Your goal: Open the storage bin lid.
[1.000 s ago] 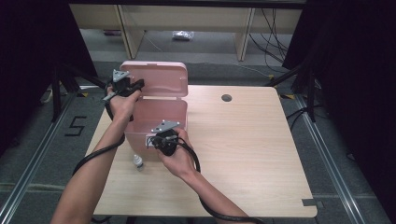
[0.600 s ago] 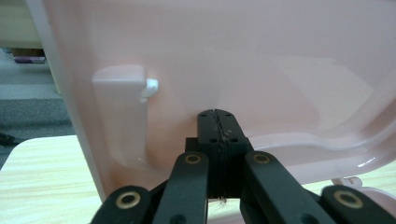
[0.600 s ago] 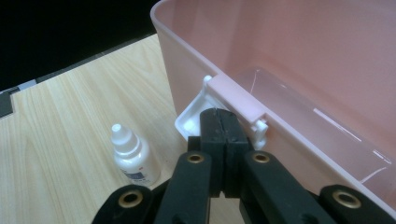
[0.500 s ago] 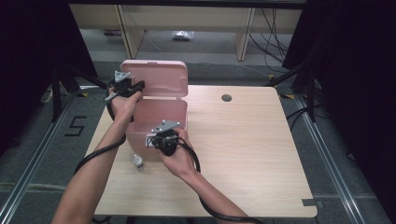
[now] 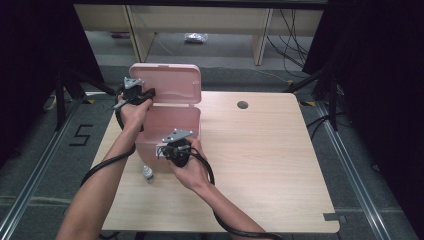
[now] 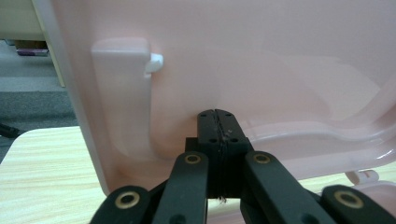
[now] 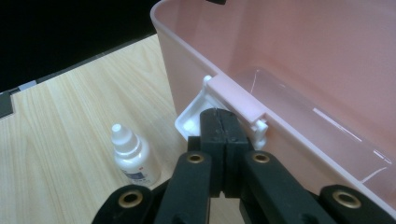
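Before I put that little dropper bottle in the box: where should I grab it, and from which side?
Probably around the body of the dropper bottle, just below its narrow cap, coming from above. It stands upright on the table beside the pink box, so its round sides are free for two jaws.

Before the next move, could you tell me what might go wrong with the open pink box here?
The lid stands upright with the shut left gripper against its inner face; it could drop shut if released. The shut right gripper presses the white latch; a slip could shove the box. The dropper bottle stands close by and could topple.
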A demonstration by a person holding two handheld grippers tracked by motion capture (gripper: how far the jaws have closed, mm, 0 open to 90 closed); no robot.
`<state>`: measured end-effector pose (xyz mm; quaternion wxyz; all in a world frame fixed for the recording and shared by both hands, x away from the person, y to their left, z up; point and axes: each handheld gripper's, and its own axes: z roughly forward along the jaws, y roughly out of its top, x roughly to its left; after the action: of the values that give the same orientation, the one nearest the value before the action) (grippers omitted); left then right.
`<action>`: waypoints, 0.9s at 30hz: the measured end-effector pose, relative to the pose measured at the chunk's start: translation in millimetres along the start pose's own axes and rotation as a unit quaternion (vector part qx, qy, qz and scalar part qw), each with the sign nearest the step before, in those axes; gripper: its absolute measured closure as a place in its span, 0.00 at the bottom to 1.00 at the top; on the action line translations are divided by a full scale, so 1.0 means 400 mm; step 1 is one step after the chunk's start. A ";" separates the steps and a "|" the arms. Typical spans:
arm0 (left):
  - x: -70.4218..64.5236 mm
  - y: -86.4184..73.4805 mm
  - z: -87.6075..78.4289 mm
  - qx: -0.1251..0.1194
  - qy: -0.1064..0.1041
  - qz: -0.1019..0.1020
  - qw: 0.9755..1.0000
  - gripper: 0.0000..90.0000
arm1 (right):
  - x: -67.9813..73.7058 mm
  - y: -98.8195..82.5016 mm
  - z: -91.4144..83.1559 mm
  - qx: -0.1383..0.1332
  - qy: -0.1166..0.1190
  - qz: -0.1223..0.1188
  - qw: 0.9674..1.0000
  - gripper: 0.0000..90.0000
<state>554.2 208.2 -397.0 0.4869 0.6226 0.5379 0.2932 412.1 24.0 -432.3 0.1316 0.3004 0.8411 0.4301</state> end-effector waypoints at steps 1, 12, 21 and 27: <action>0.000 -0.001 0.001 0.001 0.001 0.000 1.000 0.99 | 0.001 0.000 -0.001 0.001 0.001 0.002 1.000 1.00; -0.005 -0.007 0.007 0.008 0.000 0.002 1.000 0.99 | 0.000 -0.002 0.001 -0.003 0.000 0.000 1.000 1.00; -0.004 -0.012 0.012 0.019 0.003 0.006 1.000 0.99 | -0.001 -0.001 0.001 -0.002 0.002 0.000 1.000 1.00; -0.005 -0.017 0.017 0.027 0.003 0.008 1.000 0.99 | 0.000 0.000 0.001 -0.001 0.002 0.001 1.000 1.00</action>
<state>556.9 203.9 -405.5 0.4664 0.6387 0.5421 0.2839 412.3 24.2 -432.5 0.1300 0.3006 0.8403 0.4320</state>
